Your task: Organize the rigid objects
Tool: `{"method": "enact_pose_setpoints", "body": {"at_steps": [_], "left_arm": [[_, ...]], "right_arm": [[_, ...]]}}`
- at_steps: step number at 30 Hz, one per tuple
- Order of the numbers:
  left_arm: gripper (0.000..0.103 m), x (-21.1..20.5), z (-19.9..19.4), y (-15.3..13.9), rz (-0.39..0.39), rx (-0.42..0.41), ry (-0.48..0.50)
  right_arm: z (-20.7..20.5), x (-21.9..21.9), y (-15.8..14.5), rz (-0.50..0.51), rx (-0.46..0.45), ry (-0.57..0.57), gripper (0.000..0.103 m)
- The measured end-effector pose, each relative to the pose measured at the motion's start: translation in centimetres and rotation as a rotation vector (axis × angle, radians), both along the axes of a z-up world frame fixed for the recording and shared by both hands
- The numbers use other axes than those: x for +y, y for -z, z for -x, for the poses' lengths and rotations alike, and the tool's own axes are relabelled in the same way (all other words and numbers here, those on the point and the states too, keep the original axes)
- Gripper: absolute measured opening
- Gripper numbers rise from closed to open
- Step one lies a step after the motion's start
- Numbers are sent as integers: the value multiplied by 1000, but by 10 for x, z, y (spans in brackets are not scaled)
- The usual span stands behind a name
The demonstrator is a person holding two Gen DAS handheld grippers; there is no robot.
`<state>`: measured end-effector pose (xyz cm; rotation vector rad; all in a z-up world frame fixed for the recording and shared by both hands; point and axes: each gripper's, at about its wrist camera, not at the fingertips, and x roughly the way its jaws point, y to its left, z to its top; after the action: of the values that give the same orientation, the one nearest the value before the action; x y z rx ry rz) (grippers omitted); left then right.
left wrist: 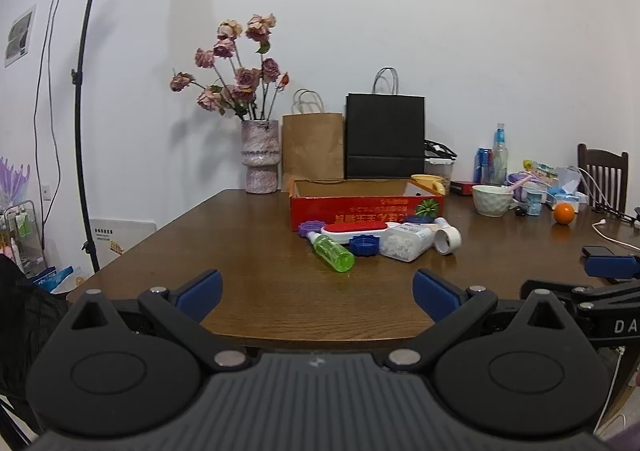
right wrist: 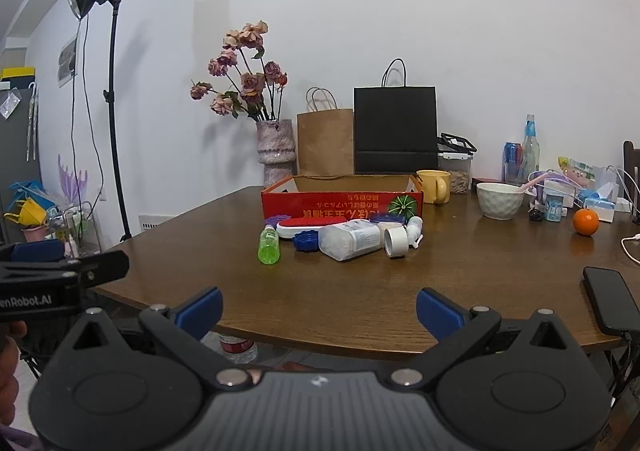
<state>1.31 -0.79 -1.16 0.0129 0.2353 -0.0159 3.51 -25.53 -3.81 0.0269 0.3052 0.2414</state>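
Left tool (left wrist: 318,295), right tool (right wrist: 319,309) both spread, empty; clutter before red box (right wrist: 340,203), contents unclear

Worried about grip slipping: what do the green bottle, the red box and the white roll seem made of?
Green bottle: translucent glossy plastic, since light passes through it. Red box: printed cardboard, its bare inner walls brown and matte. White roll: probably tape on a paper or plastic core; its hollow centre shows, the material stays unclear.
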Motion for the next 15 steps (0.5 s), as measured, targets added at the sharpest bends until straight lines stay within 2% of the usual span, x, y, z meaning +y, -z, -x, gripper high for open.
{"method": "enact_pose_setpoints", "body": {"at_steps": [3, 4, 5, 6, 8, 11, 15], "left_arm": [[103, 4, -9, 11, 8, -109, -59], [103, 5, -19, 12, -3, -85, -61], [103, 7, -34, 12, -11, -16, -33], [103, 10, -48, 13, 5, 43, 2], [103, 16, -74, 16, 76, 110, 19], [103, 18, -105, 22, 93, 132, -32], [103, 15, -138, 24, 81, 116, 2]], "right_arm": [[-17, -1, 9, 34, -3, 29, 103], [-24, -2, 11, 35, -4, 35, 103], [-33, -4, 13, 32, -2, 39, 103], [-46, -5, 15, 28, 6, 40, 103], [-70, -7, 18, 15, 17, 36, 103], [-104, -6, 23, -2, -1, 2, 103], [-142, 3, 26, 20, -22, -38, 103]]}}
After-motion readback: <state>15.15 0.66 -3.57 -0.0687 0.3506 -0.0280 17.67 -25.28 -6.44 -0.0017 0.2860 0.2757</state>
